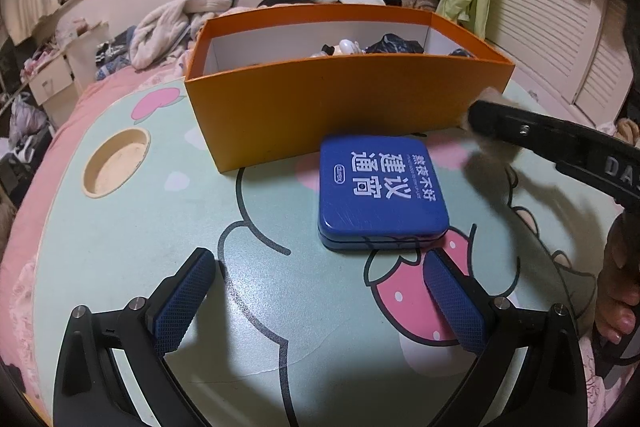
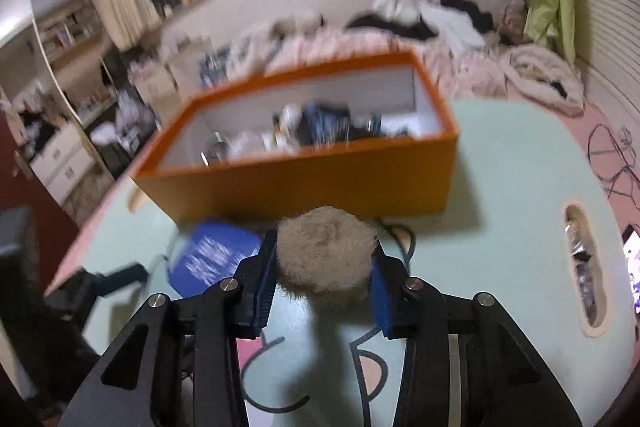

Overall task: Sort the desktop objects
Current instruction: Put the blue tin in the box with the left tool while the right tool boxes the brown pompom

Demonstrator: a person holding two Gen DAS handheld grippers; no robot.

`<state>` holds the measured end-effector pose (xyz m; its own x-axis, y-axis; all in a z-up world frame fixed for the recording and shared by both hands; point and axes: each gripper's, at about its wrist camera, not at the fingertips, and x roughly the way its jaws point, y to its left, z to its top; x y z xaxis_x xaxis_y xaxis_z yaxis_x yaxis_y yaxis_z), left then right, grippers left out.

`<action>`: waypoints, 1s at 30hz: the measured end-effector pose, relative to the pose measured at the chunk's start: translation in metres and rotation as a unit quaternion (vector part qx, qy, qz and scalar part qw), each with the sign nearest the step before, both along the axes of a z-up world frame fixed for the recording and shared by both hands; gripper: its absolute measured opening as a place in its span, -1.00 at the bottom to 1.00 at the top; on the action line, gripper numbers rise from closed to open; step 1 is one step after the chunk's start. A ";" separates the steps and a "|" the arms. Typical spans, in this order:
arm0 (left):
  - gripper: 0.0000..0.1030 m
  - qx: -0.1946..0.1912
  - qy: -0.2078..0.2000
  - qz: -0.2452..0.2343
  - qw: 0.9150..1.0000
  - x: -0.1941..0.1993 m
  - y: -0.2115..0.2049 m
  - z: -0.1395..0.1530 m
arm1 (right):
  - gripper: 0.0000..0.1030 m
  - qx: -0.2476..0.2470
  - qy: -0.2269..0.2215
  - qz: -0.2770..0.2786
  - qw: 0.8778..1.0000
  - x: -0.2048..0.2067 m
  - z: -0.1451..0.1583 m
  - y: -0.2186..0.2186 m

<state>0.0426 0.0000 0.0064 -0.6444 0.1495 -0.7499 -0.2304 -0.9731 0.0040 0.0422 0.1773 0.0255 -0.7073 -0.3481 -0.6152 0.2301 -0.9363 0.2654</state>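
The right gripper [image 2: 325,267] holds a fuzzy tan ball [image 2: 326,255] clamped between its blue pads, lifted above the table [image 2: 500,195] just before the near wall of the orange box [image 2: 312,183]. It looks light, soft and squashy, so a gentle squeeze across its middle should do. The left gripper [image 1: 320,291] stands wide and empty near the table's front edge, the blue tin [image 1: 382,187] ahead of it.

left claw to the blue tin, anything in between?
Nothing. In the left wrist view only bare printed tabletop lies between the open left claw and the blue tin.
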 end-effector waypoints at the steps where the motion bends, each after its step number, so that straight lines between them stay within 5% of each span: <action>1: 1.00 0.010 -0.003 -0.004 1.000 -0.001 0.001 0.002 | -0.19 0.007 0.008 0.001 1.000 0.003 0.004 0.000; 8: 1.00 0.005 0.005 -0.032 0.999 -0.029 0.034 0.016 | -0.19 0.061 0.006 -0.027 0.998 -0.002 0.007 -0.003; 10: 0.78 0.010 -0.004 -0.039 0.999 -0.037 0.038 0.014 | -0.19 0.076 0.005 -0.036 0.996 -0.002 0.006 0.001; 11: 0.31 0.012 -0.014 -0.042 0.999 -0.041 0.040 0.011 | -0.19 0.083 0.004 -0.039 0.996 -0.002 0.005 0.002; 30: 0.29 0.077 0.043 -0.020 0.996 -0.021 -0.003 0.040 | -0.19 0.089 -0.013 -0.044 0.995 -0.004 -0.003 0.010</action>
